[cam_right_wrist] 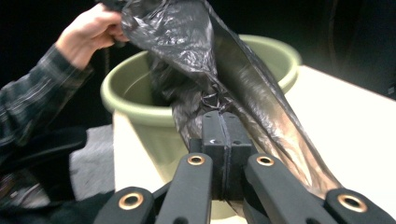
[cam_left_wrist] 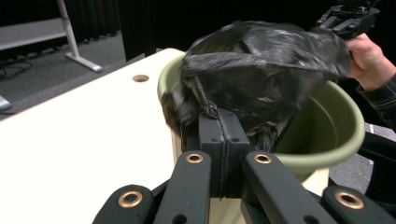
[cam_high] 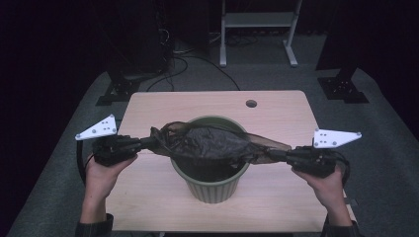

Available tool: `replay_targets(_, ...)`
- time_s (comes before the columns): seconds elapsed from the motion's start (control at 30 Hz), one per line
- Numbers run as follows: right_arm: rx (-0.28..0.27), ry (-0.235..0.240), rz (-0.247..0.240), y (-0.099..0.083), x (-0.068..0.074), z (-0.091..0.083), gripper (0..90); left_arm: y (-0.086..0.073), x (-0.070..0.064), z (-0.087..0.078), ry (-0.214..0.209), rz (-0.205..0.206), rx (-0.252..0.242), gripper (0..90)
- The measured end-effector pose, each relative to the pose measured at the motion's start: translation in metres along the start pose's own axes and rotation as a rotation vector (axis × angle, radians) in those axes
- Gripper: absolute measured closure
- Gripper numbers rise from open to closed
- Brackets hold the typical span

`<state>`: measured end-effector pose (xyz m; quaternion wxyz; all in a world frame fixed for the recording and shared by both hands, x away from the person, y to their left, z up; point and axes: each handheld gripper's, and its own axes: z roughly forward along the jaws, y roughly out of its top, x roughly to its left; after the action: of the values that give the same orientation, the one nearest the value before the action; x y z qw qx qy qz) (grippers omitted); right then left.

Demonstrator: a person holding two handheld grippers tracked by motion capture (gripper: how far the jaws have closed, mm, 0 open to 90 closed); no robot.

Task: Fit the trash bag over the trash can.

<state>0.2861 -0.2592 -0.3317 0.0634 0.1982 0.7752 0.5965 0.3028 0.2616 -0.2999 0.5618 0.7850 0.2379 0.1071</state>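
Two hand-held grippers are stretching a black plastic bag (cam_high: 212, 143) across the mouth of a green bin (cam_high: 211, 187), which is standing near the middle of a pale wooden table (cam_high: 276, 106).

Left gripper (cam_high: 148, 143): lying just beside the bin's left rim, jaws pressed together and pinching the bag's left edge. In the left gripper view the film is gathering into a tight fold (cam_left_wrist: 212, 112) right at the closed jaw tips.

Right gripper (cam_high: 276, 155): lying just beside the bin's right rim, jaws likewise pressed together on the opposite edge. In the right gripper view a small knot of crumpled film (cam_right_wrist: 215, 101) is sitting directly above the closed jaws.

Bag: its long axis is running left to right over the bin, from one gripper to the other, with the bulk bulging above the opening and part of it sagging down inside the bin's left wall (cam_left_wrist: 180, 109). The edges are being held outside the rim on both sides.

Judgement: the coming move appears to be seating the bag in the bin as a liner, and it turns on each pinched edge lying outward of, and slightly above, its own side of the rim. Both hands are roughly equally near the bin, so neither has a reach advantage. The far rim (cam_high: 217, 118) and near rim (cam_high: 210, 177) are partly uncovered.
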Motion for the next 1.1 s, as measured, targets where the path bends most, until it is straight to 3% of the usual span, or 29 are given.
replay_targets(0.23,0.079,0.071,0.010,-0.022,0.015,0.011,89.7,-0.018,0.001,0.000,-0.011,-0.036,0.017,90.0)
replay_targets(0.4,0.168,0.084,0.023,-0.040,0.021,0.024,89.7,-0.029,0.004,0.002,0.005,-0.056,0.041,90.0)
replay_targets(0.53,0.199,0.095,0.038,-0.049,0.021,0.029,89.0,-0.033,0.007,0.006,0.004,-0.062,0.047,90.0)
replay_targets(0.7,0.131,0.114,-0.012,-0.026,0.031,0.018,78.2,-0.029,0.005,0.008,-0.002,-0.051,0.053,90.0)
replay_targets(0.87,0.044,0.079,-0.087,0.009,0.040,0.010,73.0,-0.030,0.006,0.011,-0.020,-0.051,0.056,90.0)
replay_targets(0.97,0.018,0.035,-0.119,0.025,0.037,0.015,67.0,-0.030,0.005,0.011,-0.024,-0.048,0.058,89.9)
replay_targets(1.1,0.035,0.010,-0.123,0.036,0.028,0.031,60.8,-0.030,0.005,0.011,-0.032,-0.047,0.056,89.9)
